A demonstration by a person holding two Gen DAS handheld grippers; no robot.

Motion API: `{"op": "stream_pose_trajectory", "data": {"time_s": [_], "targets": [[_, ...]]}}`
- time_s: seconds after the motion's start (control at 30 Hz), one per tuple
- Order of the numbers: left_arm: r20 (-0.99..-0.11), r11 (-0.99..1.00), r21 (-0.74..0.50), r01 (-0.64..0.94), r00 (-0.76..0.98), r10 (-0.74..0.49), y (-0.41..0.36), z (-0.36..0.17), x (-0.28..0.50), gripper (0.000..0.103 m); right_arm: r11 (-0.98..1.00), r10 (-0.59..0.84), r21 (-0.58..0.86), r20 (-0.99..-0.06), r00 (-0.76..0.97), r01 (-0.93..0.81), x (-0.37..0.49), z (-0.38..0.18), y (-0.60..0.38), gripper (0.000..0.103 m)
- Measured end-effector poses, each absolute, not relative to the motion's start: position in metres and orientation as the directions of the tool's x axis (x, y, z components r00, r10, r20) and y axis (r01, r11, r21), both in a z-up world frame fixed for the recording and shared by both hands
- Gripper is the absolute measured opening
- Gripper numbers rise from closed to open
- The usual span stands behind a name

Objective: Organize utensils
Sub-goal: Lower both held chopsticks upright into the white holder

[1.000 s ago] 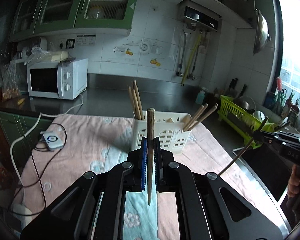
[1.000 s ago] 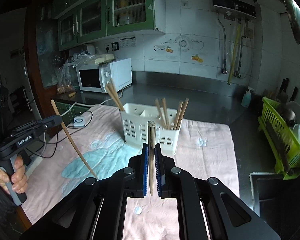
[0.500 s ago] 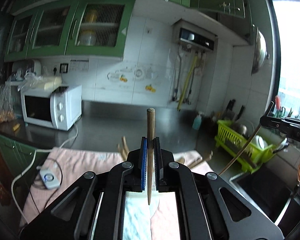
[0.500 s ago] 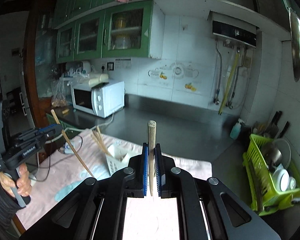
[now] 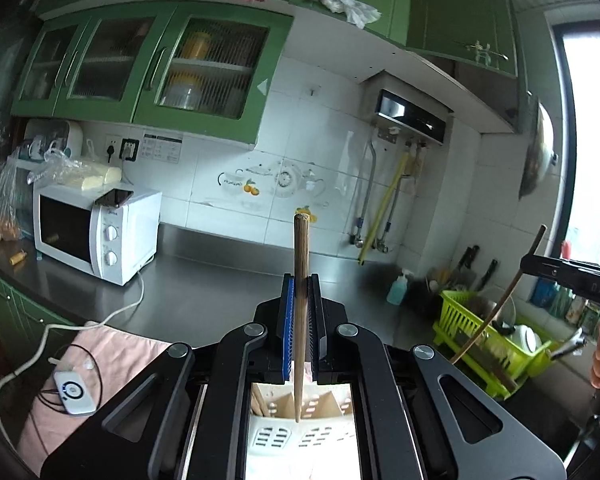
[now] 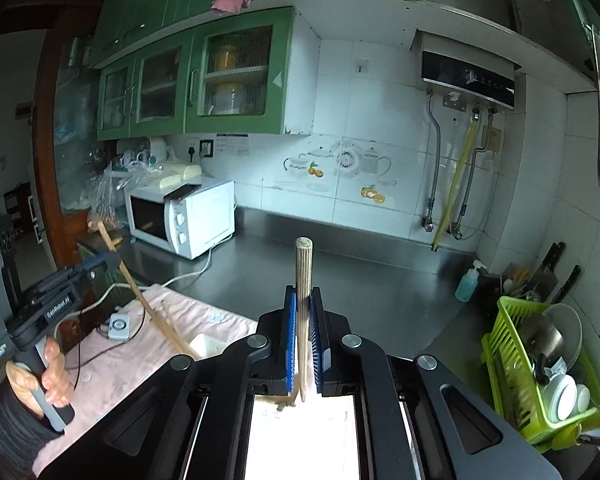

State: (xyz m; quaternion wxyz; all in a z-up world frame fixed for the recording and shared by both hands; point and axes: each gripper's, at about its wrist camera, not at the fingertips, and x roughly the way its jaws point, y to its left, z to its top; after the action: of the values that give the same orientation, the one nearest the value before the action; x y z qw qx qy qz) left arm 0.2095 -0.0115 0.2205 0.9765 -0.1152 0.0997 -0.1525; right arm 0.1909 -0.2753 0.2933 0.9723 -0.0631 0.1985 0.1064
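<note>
Reading the writing: the left gripper, seen from the right wrist view, carries white letters that look like "GenRobot.AI"; the right gripper, seen from the left wrist view, shows part of a code, "DAS", the rest cut off.
Left gripper: its blue pads are closed on one chopstick, which stands upright between them.
Right gripper: its pads are also closed on one wooden chopstick, upright, with a ridged top end.
Chopsticks counted: two held, one in each gripper; a few more stick out of the holder, too hidden to count.
Utensil holder: white plastic with slotted sides and compartments, directly under the left gripper's chopstick tip; in the right wrist view only its corner shows.
Surface: a pink cloth with a pale pattern lies on a dark steel counter; a small white device with cables rests on the cloth.
Room: kitchen with green cabinets, white wall tiles with fruit and teapot pictures, one white microwave, one water heater, one lime-green dish rack, one blue soap bottle.
Person: one hand grips the left gripper's handle.
</note>
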Motion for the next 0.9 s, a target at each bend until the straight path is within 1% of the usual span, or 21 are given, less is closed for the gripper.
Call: {"op": "stream_pose_trajectory", "data": {"time_s": [0.13,0.23,0.47,0.53,0.83,0.9], "targets": [[-0.145,0.924,-0.278,0.262,0.940,-0.310,-0.010,0.215,0.228,0.005,0.970,0.167,-0.099,-0.388,0.906,-0.222,0.204,0.293,-0.272,0.007],[-0.149,0.930,-0.272,0.249,0.944,-0.296,-0.012,0.209,0.238,0.005,0.967,0.183,-0.097,-0.387,0.904,-0.237,0.214,0.287,-0.266,0.007],[-0.189,0.951,-0.223,0.212,0.948,-0.256,-0.019,0.192,0.254,0.005,0.962,0.216,-0.066,-0.401,0.890,-0.264,0.240,0.262,-0.255,0.007],[-0.200,0.952,-0.217,0.214,0.945,-0.258,-0.021,0.189,0.257,0.005,0.962,0.219,-0.062,-0.412,0.885,-0.267,0.247,0.253,-0.251,0.007],[-0.240,0.956,-0.203,0.211,0.936,-0.258,-0.022,0.181,0.261,0.005,0.964,0.202,-0.047,-0.517,0.832,-0.263,0.273,0.204,-0.241,0.007],[-0.244,0.956,-0.198,0.216,0.934,-0.262,-0.022,0.180,0.259,0.008,0.964,0.201,-0.043,-0.530,0.824,-0.262,0.274,0.197,-0.240,0.007]]}}
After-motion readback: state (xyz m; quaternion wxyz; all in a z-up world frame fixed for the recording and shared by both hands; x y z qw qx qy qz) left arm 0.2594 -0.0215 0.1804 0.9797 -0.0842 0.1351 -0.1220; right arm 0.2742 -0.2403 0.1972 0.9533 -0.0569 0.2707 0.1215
